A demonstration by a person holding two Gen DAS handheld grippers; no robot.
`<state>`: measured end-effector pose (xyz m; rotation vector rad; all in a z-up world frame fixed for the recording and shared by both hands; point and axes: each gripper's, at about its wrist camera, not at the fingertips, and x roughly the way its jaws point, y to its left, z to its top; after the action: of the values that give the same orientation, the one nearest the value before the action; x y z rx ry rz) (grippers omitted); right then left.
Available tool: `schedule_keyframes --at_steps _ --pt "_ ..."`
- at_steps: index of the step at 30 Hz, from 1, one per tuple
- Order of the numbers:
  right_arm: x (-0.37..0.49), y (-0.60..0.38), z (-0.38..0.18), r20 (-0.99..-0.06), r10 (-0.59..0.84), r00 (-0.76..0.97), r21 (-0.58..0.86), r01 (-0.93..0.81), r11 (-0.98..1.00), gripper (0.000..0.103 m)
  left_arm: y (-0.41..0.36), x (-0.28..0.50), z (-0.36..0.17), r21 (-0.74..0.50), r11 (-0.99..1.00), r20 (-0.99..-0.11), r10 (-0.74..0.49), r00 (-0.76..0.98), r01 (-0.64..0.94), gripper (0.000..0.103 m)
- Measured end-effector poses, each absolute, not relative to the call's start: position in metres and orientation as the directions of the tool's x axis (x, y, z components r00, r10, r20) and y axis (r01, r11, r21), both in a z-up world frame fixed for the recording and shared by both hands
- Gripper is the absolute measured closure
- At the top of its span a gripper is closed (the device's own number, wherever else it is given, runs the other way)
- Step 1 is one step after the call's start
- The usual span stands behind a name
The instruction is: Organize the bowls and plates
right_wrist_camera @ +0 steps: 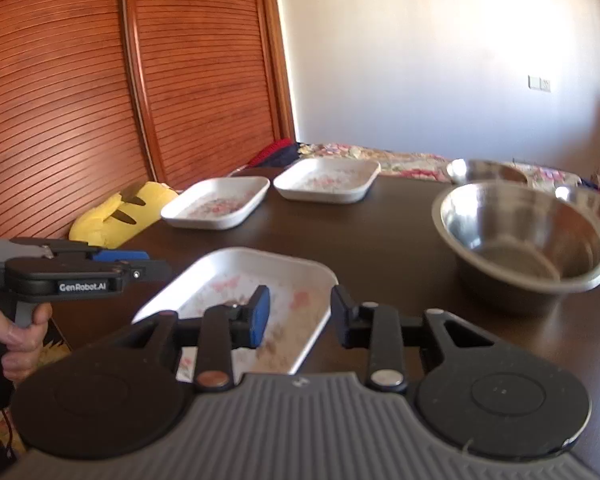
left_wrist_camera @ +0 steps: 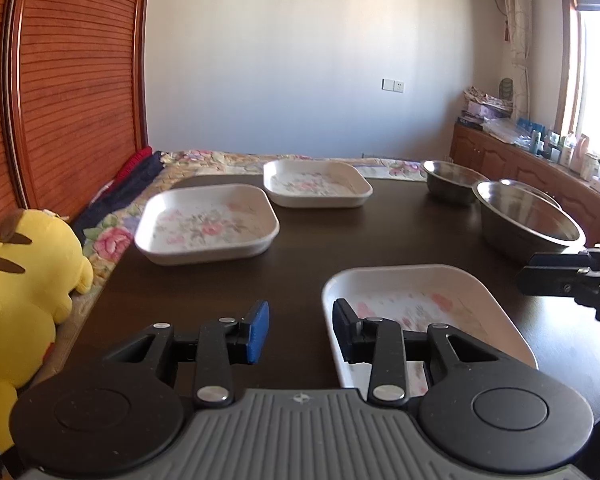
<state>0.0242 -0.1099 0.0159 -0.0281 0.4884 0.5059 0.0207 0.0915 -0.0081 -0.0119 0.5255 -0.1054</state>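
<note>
While you hold both grippers low over the dark table point(left_wrist_camera: 300, 240), the nearest plate point(left_wrist_camera: 440, 292) — a white rounded-rectangular dish with a pink floral print — lies flat between them at the table's near edge. In the left wrist view its long axis runs from near left toward far right. Your left gripper point(left_wrist_camera: 300, 330) has its jaws apart, astride the plate's left rim without pressing on it. Your right gripper point(right_wrist_camera: 298, 314) is likewise parted, straddling the plate's right rim, with nothing clamped.

Two more floral plates sit farther back on the left: one point(left_wrist_camera: 208, 224) nearer, one point(left_wrist_camera: 318, 182) behind it, close together but apart.

On the right stands a large steel bowl point(right_wrist_camera: 524, 236), upright, with a smaller steel bowl point(left_wrist_camera: 452, 180) behind it — both open upward.

A yellow plush toy point(left_wrist_camera: 24, 280) lies off the table's left edge.
</note>
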Motion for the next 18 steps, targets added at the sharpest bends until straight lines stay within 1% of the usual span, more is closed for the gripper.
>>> schedule_keyframes --at_steps 9,13,18 --pt "0.058 -0.087 0.035 -0.448 0.503 0.739 0.059 -0.537 0.842 0.065 0.114 0.048 0.000 -0.007 0.998 -0.494 -0.057 0.868 0.061 0.061" --pt "0.077 -0.072 0.034 -0.470 0.519 0.714 0.068 -0.557 0.828 0.057 0.125 0.061 0.002 0.007 0.998 -0.497 -0.045 0.867 0.056 0.059" --pt "0.100 -0.052 0.034 -0.499 0.546 0.673 0.084 -0.590 0.803 0.057 0.145 0.082 0.004 0.009 0.999 -0.499 -0.023 0.866 0.032 0.053"
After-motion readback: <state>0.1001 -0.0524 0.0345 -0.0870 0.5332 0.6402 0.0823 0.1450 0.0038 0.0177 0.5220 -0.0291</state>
